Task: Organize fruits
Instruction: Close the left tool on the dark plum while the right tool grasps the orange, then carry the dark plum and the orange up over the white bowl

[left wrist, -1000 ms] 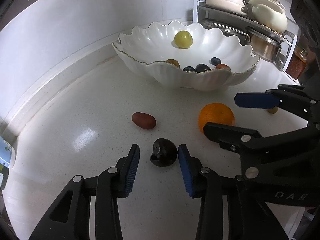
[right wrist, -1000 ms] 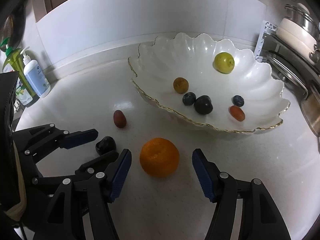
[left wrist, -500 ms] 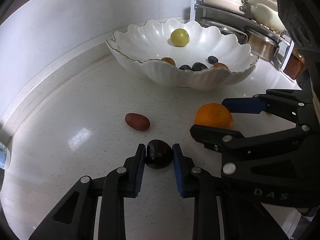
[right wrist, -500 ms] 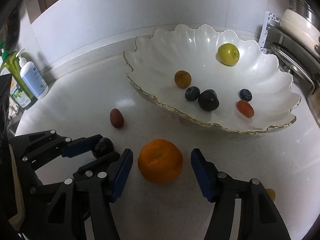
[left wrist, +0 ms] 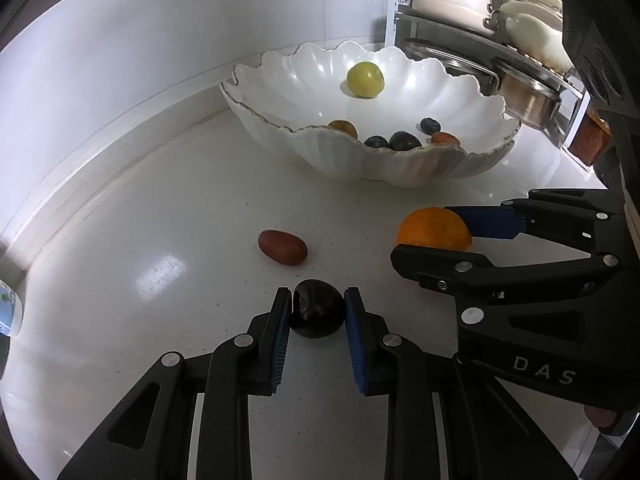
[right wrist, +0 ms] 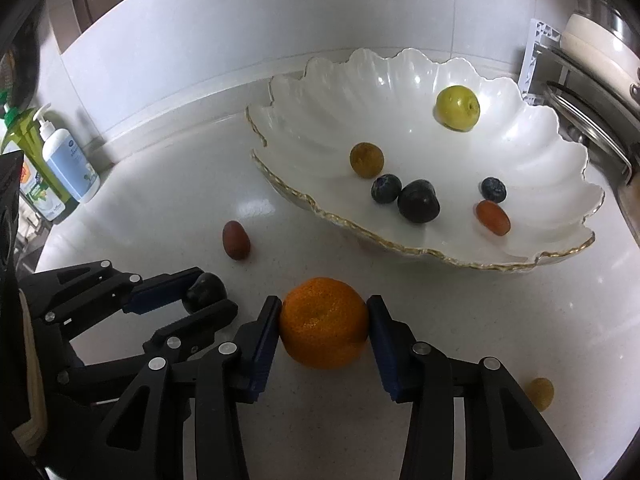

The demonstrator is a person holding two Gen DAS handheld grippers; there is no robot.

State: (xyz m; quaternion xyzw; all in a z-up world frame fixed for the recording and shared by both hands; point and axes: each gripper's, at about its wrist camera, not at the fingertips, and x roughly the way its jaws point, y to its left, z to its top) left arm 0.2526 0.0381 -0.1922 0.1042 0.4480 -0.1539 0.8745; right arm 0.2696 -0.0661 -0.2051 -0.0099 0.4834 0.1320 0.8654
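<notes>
White counter (left wrist: 180, 200): left tongs (left wrist: 316, 316) clamp plum (left wrist: 318, 314), right tongs (right wrist: 324, 326) clamp orange (right wrist: 324, 322).

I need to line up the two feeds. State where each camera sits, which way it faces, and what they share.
Left wrist: rides the left gripper, faces the scalloped white ceramic bowl; own jaws closed on the dark round plum, right gripper at right.
Right wrist: rides the right gripper, faces the same bowl; jaws closed on the round orange, left gripper at left.
Shared: bowl, plum, orange, oval red-brown fruit.
</notes>
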